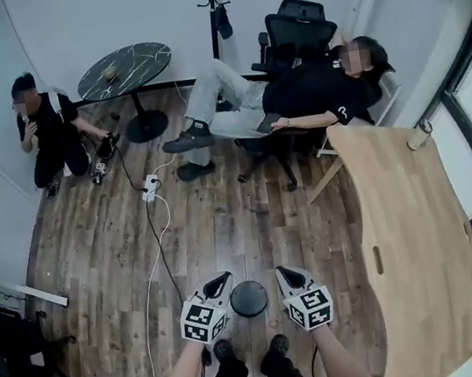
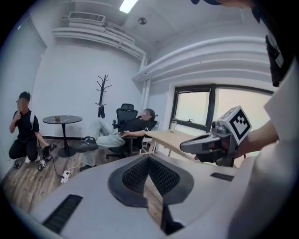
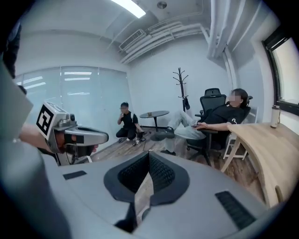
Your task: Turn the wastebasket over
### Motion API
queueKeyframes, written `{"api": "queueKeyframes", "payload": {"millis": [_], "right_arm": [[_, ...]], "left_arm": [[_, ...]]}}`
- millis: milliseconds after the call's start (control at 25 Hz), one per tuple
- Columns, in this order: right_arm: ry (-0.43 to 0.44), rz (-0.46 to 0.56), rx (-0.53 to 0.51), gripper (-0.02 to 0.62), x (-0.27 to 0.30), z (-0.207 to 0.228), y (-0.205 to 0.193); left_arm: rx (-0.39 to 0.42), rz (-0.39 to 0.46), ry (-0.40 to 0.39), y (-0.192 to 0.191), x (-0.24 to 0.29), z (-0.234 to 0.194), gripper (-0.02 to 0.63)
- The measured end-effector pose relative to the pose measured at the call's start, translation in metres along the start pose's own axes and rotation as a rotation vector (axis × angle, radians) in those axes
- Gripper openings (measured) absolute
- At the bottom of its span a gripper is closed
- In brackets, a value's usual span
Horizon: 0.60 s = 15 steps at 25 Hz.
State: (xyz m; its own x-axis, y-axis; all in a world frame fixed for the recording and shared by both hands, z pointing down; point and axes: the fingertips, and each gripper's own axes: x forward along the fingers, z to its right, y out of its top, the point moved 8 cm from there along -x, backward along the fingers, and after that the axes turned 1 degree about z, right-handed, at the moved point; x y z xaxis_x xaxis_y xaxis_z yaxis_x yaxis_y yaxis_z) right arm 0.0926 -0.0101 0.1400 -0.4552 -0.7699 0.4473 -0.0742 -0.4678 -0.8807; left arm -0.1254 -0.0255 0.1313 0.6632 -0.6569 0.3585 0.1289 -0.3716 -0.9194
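The wastebasket [image 1: 248,298] is a small dark round shape on the wooden floor, seen from straight above, just ahead of my feet. Whether its mouth or its base faces up I cannot tell. My left gripper [image 1: 224,279] is held up in the air to its left and my right gripper [image 1: 282,272] to its right, neither touching it. Both are shut with nothing between the pads. In the left gripper view its jaws [image 2: 148,158] meet, with the right gripper [image 2: 205,142] beside them. The right gripper view shows shut jaws [image 3: 149,153] and the left gripper [image 3: 88,136].
A long wooden table [image 1: 414,244] runs along the right. A person reclines in an office chair [image 1: 309,92] ahead, another crouches at the left wall [image 1: 44,125]. A round dark table [image 1: 124,69], a power strip with cables [image 1: 151,185] and a coat stand [image 1: 211,1] stand further off.
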Motion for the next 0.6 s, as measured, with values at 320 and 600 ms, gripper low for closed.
{"api": "queueKeyframes", "payload": {"millis": [320,600], "right_arm": [[0.07,0.121,0.0,0.032,-0.032,-0.017,0.099],[0.077,0.156,-0.007,0.031,-0.043,-0.029,0.112]], "left_arm": [[-0.03,0.131,-0.048,0.089,-0.019,0.009,0.017],[-0.028,0.161,-0.089,0.109,-0.023,0.018,0.017]]}}
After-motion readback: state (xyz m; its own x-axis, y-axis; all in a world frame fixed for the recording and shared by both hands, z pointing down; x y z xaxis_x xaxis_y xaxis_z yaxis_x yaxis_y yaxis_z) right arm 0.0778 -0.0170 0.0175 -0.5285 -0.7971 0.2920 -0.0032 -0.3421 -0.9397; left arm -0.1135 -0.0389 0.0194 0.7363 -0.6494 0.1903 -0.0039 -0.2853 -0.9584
